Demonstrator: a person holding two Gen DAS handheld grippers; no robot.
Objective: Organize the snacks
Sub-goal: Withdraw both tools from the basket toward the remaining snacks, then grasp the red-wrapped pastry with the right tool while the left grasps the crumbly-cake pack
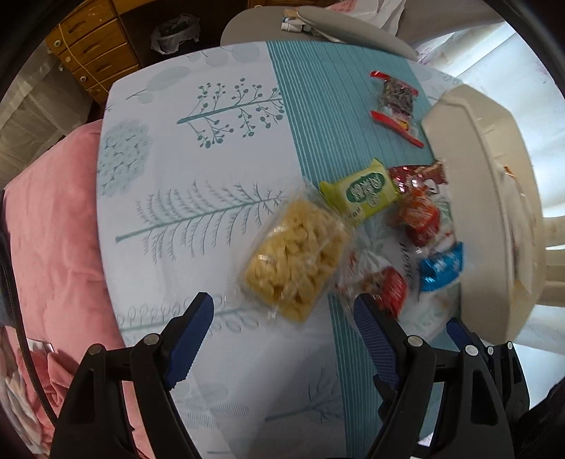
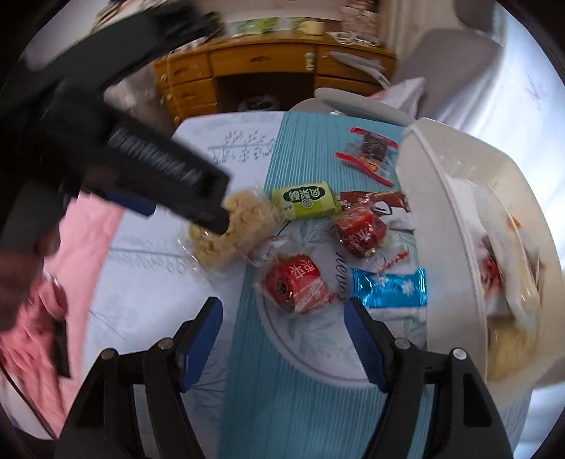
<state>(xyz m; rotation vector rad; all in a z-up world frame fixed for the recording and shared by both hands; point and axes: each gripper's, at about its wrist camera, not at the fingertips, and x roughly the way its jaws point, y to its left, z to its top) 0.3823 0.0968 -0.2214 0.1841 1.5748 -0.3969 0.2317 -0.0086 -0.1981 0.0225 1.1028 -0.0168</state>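
A clear bag of yellow twisted snacks (image 1: 296, 261) lies on the patterned tablecloth (image 1: 197, 148). My left gripper (image 1: 282, 307) hangs open just above the bag's near end, pointing straight down. From the right wrist view its blurred black finger (image 2: 208, 208) covers part of that bag (image 2: 240, 226). My right gripper (image 2: 282, 310) is open over a red wrapped snack (image 2: 296, 282), not touching it. Close by lie a green packet (image 2: 305, 199), a second red snack (image 2: 360, 229) and a blue foil packet (image 2: 388, 286). A white bin (image 2: 448, 212) at the right holds some snacks.
A dark packet with red edges (image 1: 395, 102) lies farther back on the teal stripe. The white bin (image 1: 476, 176) crowds the table's right side. Pink bedding (image 1: 53, 229) borders the left edge. Wooden drawers (image 1: 91, 46) and a grey chair (image 1: 317, 31) stand behind.
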